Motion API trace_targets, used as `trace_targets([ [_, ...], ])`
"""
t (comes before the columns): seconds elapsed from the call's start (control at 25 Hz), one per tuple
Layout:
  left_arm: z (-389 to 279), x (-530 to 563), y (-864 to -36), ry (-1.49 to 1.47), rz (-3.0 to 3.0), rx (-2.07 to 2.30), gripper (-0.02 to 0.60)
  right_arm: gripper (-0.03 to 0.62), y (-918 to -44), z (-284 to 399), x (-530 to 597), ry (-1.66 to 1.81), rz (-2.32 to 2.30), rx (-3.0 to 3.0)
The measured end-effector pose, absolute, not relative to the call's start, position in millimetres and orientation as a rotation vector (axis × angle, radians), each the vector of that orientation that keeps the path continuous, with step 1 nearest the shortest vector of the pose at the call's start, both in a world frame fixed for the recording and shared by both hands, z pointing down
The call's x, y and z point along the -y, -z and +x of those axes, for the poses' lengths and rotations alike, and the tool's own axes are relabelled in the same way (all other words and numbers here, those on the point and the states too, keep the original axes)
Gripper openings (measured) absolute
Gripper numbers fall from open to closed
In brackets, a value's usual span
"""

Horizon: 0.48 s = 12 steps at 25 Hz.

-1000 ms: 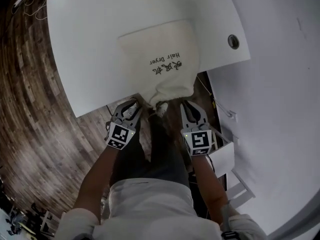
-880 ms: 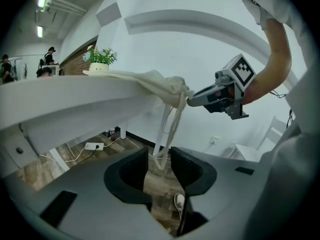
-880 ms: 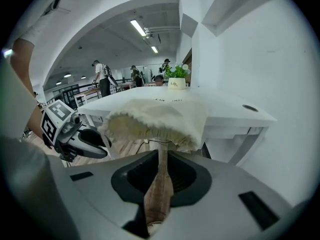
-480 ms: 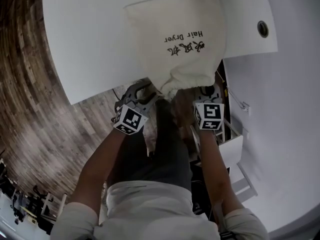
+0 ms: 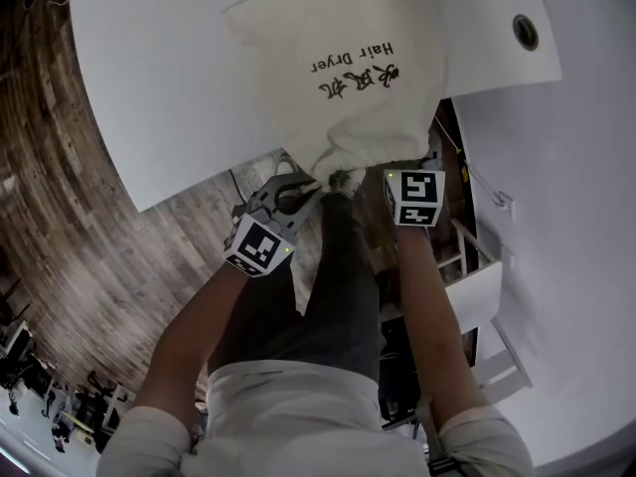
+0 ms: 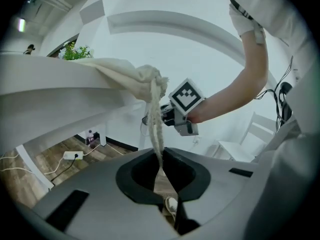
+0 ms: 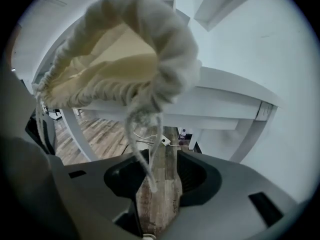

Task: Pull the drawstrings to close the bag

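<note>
Head view: bag (image 5: 338, 78) lengthwise, mouth toward person (image 5: 298, 405); left gripper (image 6: 161, 171) just clamped drawstring (image 6: 156, 129); right gripper (image 7: 159, 171) just opened, cord (image 7: 145, 169) between.

Cream bag (image 5: 298, 28) with black print; cream drawstring (image 6: 156, 129) between grey jaws with black pads. Black-and-white squares on marker cube (image 5: 258, 246). Plain white table (image 5: 169, 87) ahead of the tips; dark brown plank floor (image 5: 60, 197) beneath.
</note>
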State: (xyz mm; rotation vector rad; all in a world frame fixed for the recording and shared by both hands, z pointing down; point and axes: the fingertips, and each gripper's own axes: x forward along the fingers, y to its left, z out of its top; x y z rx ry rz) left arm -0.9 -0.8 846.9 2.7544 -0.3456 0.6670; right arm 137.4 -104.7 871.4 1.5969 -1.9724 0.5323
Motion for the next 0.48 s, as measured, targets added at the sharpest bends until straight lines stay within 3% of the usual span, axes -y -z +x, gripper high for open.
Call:
trace_targets([
  [0.08, -6.1, -3.6, -837.0, -0.629, 2.719, 0.359, 0.032, 0.162, -872.8, 142.9, 113.4, -0.521, 1.61, 1.957],
  [0.16, -12.6, -5.9, -827.6, -0.604, 2.681, 0.397, 0.032, 0.064, -869.0, 148.6, 117.7, -0.512, 1.627, 1.946],
  [0.48, -53.5, 2.0, -809.6, -0.714, 2.563, 0.66, 0.029, 0.044, -823.4, 189.0, 96.1, -0.489, 1.745, 1.87],
])
